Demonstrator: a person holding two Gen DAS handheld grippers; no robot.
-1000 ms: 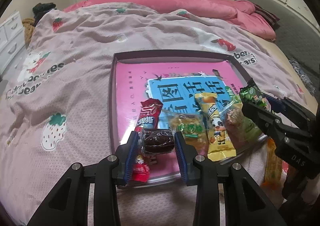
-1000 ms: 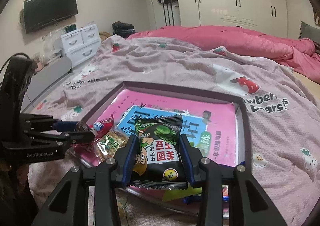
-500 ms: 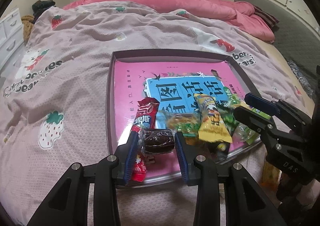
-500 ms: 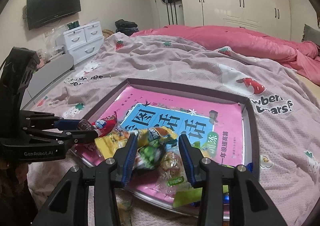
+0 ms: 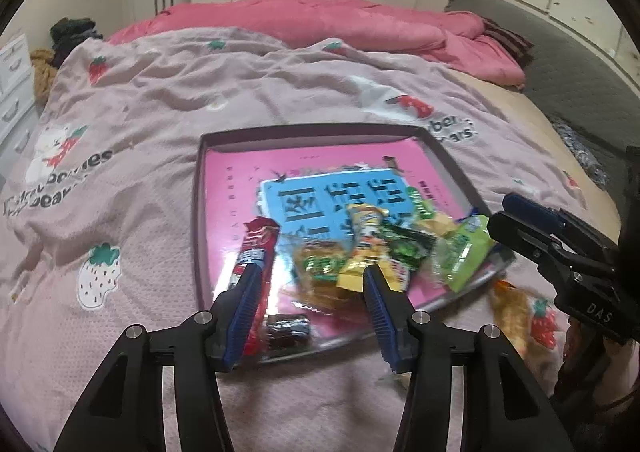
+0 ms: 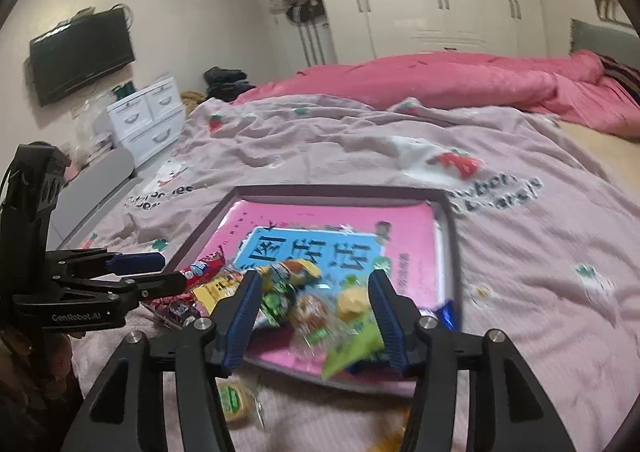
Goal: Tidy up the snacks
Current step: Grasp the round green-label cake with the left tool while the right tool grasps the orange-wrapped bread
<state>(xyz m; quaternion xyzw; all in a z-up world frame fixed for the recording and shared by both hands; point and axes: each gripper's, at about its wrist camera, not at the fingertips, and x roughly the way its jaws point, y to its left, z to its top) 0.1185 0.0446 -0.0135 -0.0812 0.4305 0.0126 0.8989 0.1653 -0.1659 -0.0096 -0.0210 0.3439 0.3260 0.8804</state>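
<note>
Both grippers, left (image 5: 310,292) and right (image 6: 314,312), stand spread and hold nothing; most snacks (image 5: 372,248) lie heaped at the tray's (image 5: 320,132) near edge. A packet (image 6: 234,400) lies on the blanket just outside: take it squarely by its middle, then set it in the tray's bare far part

- Bed (image 5: 168,140) draped in a pale pink strawberry-print blanket (image 6: 520,236), rumpled toward the far edge.
- Bunched along that far edge, a bright pink duvet (image 5: 320,24).
- Sitting mid-bed on the blanket, a dark-rimmed tray (image 5: 199,212) with a pink floor.
- Lying off the tray on the blanket near the bed's front edge: an orange snack packet (image 5: 512,312) by the tray's right corner.
- Also down on the blanket just beyond the tray's near rim, a green-labelled packet (image 6: 236,404), blurred.
</note>
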